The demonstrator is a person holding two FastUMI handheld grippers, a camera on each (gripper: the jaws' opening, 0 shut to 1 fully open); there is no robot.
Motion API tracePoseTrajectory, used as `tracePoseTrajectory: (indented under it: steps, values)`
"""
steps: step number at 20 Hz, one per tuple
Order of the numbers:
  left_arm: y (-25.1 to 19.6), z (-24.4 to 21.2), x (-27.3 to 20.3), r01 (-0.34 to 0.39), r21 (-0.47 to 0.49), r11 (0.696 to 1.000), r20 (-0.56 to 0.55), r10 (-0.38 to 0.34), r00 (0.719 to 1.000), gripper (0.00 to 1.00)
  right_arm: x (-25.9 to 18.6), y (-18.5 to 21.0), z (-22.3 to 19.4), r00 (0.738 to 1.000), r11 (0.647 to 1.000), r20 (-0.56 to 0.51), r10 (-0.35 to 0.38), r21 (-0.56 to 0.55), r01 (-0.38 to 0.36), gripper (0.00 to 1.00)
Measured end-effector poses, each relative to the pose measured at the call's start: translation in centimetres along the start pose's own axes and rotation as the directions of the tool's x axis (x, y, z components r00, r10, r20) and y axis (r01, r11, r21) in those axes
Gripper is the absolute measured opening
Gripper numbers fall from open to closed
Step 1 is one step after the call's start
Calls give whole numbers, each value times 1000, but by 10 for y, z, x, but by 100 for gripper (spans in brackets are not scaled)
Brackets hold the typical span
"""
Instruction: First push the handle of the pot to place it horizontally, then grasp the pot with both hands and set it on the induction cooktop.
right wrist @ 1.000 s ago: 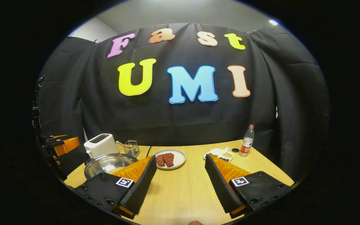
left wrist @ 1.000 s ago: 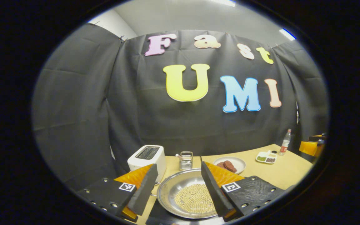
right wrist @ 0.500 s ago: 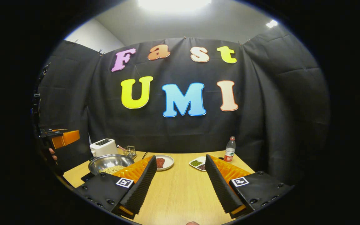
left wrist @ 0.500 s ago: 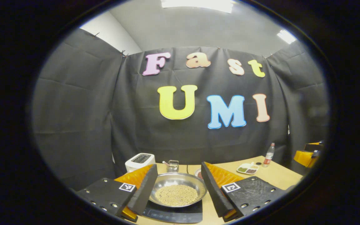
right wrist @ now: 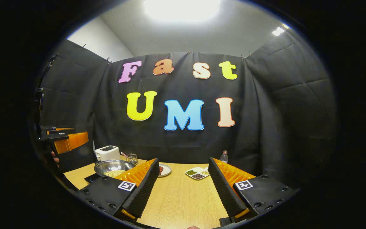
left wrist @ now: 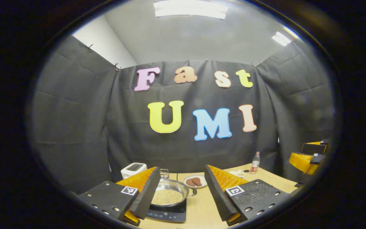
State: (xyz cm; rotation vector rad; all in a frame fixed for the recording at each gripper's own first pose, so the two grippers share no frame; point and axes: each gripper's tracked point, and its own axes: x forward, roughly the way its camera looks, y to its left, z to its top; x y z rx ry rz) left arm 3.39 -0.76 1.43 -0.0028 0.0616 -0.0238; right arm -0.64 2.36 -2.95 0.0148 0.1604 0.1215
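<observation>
The steel pot, with pale beans in it, sits on the black induction cooktop on the table's left side. A small dark handle sticks out on its right. My left gripper is open, held back from the pot and above it, touching nothing. In the right gripper view the pot and cooktop lie at the lower left. My right gripper is open over bare table, well to the pot's right. The left gripper hangs at that view's left edge, the right gripper at the other's right edge.
A white toaster and a wire holder stand behind the pot. A plate of meat, a divided dish and a bottle sit along the back of the wooden table.
Both grippers have drawn back and risen away from the table, so the pot looks smaller and farther. The pot stays on the cooktop. Both grippers remain open.
</observation>
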Motion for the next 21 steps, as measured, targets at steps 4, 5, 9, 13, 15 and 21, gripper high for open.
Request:
tracePoseTrajectory:
  steps: [4,5,9,13,15,21]
  values:
    - [9,5,-21,0,2,1000,13,0,1000,82,-15,2,7,1000,1000,18,-24,-1,24,98]
    - [14,5,-27,-4,-1,1000,11,4,1000,82,-19,4,8,999,1000,23,-31,0,31,98]
    - [40,6,-45,-30,-12,999,25,31,999,82,-29,18,10,998,999,43,-36,-8,36,98]
    - [64,0,-59,-50,-48,998,26,52,998,82,-39,32,7,998,999,53,-31,-17,32,98]
    - [73,-4,-61,-57,-60,997,23,58,998,82,-43,38,7,997,999,62,-35,-18,36,93]
    - [86,-5,-63,-61,-66,996,23,62,998,82,-42,46,2,998,999,53,-35,-17,36,98]
